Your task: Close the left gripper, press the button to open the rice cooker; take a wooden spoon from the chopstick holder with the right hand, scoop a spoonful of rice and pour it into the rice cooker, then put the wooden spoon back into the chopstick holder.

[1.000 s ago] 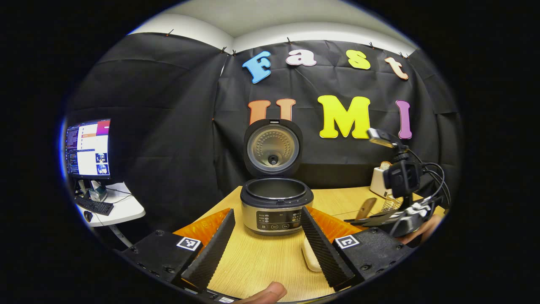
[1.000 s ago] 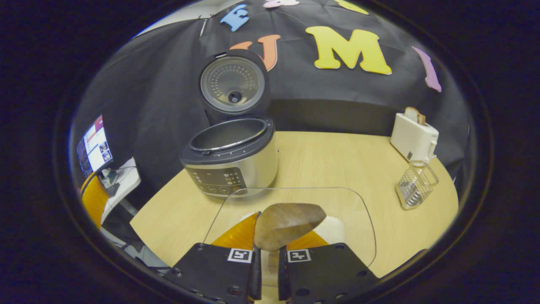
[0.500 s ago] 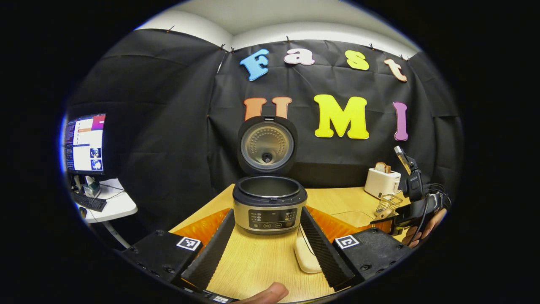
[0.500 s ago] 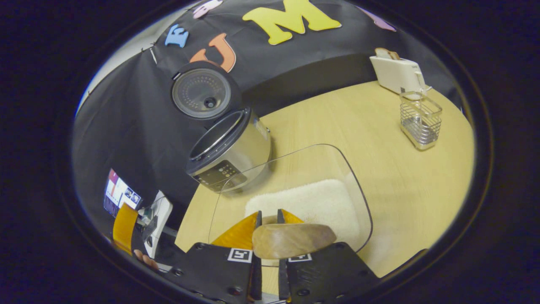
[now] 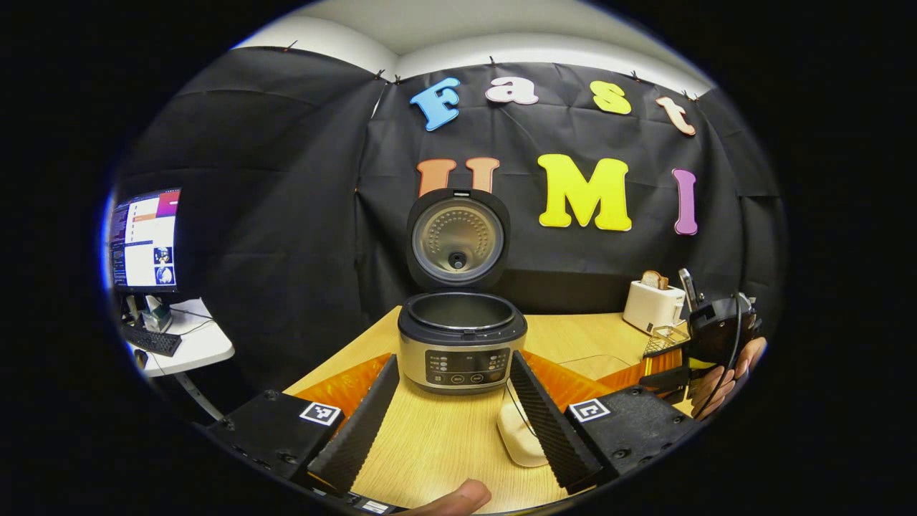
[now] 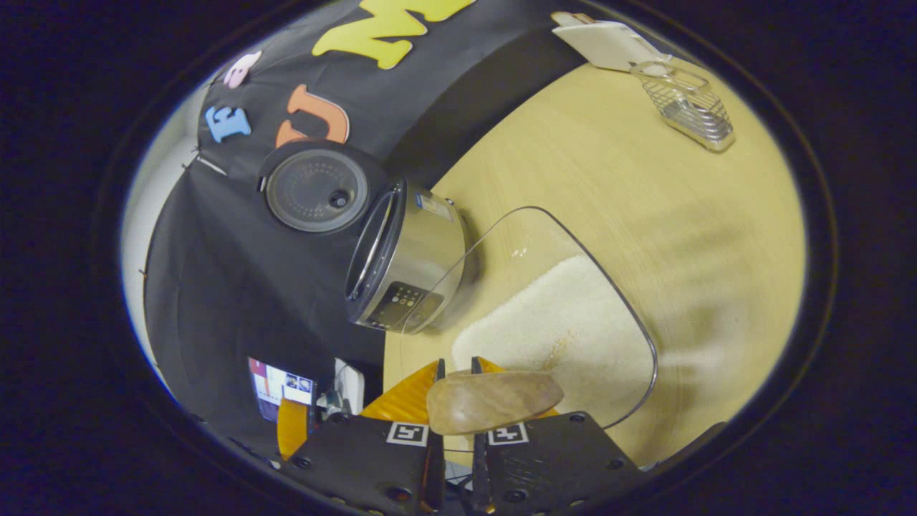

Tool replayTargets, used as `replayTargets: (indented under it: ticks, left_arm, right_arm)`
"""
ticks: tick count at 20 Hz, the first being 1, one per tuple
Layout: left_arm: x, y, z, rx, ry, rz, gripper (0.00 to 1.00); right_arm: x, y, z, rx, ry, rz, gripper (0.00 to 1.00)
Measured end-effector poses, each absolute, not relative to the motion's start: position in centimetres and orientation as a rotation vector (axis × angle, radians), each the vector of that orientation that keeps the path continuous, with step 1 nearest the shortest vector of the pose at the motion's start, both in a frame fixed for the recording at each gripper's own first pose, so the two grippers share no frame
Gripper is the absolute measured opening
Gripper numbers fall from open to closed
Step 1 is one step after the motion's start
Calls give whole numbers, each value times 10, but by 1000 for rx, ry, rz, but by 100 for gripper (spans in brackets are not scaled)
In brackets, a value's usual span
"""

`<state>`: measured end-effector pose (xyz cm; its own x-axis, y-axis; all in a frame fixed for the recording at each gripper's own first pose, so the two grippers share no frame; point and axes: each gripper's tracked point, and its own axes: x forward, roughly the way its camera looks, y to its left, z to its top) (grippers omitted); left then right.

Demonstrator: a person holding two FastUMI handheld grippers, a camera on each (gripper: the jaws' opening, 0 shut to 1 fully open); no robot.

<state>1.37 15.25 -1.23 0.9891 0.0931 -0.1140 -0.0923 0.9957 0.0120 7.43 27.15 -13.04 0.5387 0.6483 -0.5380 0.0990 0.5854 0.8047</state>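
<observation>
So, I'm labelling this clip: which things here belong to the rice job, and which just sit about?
Job:
rice cooker, lid up
wooden spoon, gripped by right gripper
clear rice container
chopstick holder
left gripper, open

Sitting about:
toaster
monitor

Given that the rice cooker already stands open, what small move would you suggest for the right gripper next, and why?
Probably dip the brown wooden spoon into the white rice in the clear glass tray: the right gripper holds it just above the rice with its bowl looking empty, and the silver rice cooker is open.
</observation>
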Motion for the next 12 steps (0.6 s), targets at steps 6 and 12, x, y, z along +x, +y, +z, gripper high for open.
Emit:
replayTargets:
  ticks: [6, 12]
  left_arm:
    - [19, 150, -17, 1, 124, 99, 99]
    - [20, 148, -18, 23, 120, 99, 99]
  right_arm:
    - [83, 245, -119, 1216, 918, 344, 15]
    - [92, 205, -114, 1336, 876, 317, 16]
